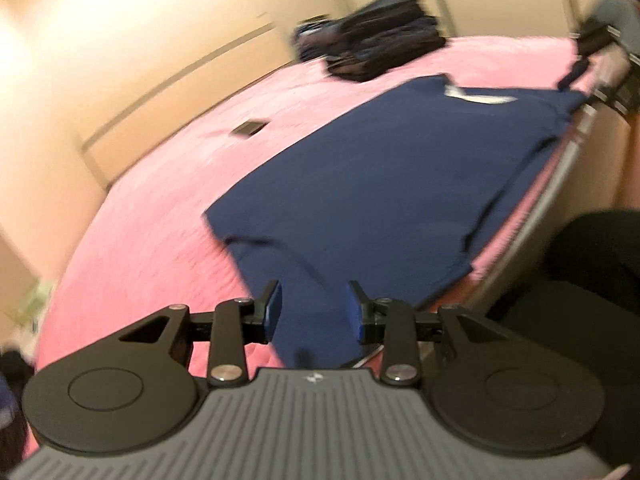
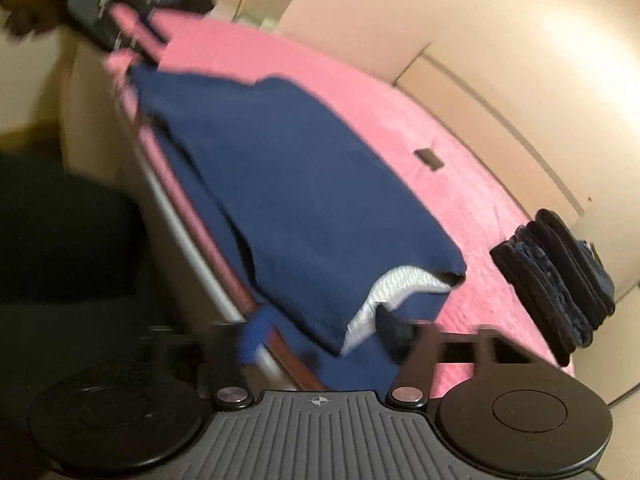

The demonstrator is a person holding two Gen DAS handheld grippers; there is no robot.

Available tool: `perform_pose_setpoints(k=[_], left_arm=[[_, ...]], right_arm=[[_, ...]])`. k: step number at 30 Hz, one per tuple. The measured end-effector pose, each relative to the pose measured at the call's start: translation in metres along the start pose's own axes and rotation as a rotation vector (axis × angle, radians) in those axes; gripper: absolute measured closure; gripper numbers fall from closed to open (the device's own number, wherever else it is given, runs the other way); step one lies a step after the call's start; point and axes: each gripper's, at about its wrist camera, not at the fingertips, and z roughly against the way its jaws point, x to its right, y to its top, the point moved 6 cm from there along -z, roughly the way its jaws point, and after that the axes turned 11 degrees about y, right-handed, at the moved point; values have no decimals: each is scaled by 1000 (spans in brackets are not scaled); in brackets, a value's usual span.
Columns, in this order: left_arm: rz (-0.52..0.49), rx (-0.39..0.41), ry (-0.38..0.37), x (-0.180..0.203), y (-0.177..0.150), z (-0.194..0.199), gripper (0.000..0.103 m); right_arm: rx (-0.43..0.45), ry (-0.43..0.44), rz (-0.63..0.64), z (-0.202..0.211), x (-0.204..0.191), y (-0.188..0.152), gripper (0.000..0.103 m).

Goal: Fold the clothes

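Note:
A navy shirt point(image 1: 360, 184) lies spread on the pink bed cover point(image 1: 160, 208), its white-lined collar point(image 1: 476, 96) at the far end. My left gripper point(image 1: 315, 310) hovers over the shirt's near hem, open, blue pads apart and only flat cloth showing in the gap. In the right wrist view the shirt point(image 2: 300, 184) has one layer folded over, with the collar point(image 2: 400, 284) closest to me. My right gripper point(image 2: 326, 336) is blurred and open, its jaws standing wide on either side of the collar end. The opposite gripper shows far off in both views point(image 1: 600, 40) point(image 2: 112, 12).
A stack of folded dark clothes point(image 1: 380, 36) point(image 2: 560, 280) sits on the bed beyond the shirt. A small dark flat object point(image 1: 250, 128) point(image 2: 430, 158) lies on the cover. The bed's edge rail point(image 1: 560, 184) runs beside a person's dark clothing point(image 1: 592, 260). Cream cabinet doors point(image 1: 120, 60) stand behind.

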Motion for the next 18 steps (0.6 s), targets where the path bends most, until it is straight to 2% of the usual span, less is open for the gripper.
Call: perform_pose_setpoints(k=[5,12,15,16,17,18], left_arm=[[221,-129,-10,-27,-19,-7,72],[521,-265,-155,-57,-39,-22,72],[564,-307,-199,-59,-44,-33,73],[574,-317,-213,-59,-45,-35,77],[581,-321,-226,-60,-46,-36,99],[586,-316,-238,-60,-45,-36,102]], right_arm=[[78,18,-102,-8,-13,35,40],[114,100,-2,-38,-53,82,39],[127,144,16,-49,-69,99,27],[131,160,31,-53,-76,105,26],[129,174,50,-57,-83,110,26],[127,188,69,-62,-90,115,26]])
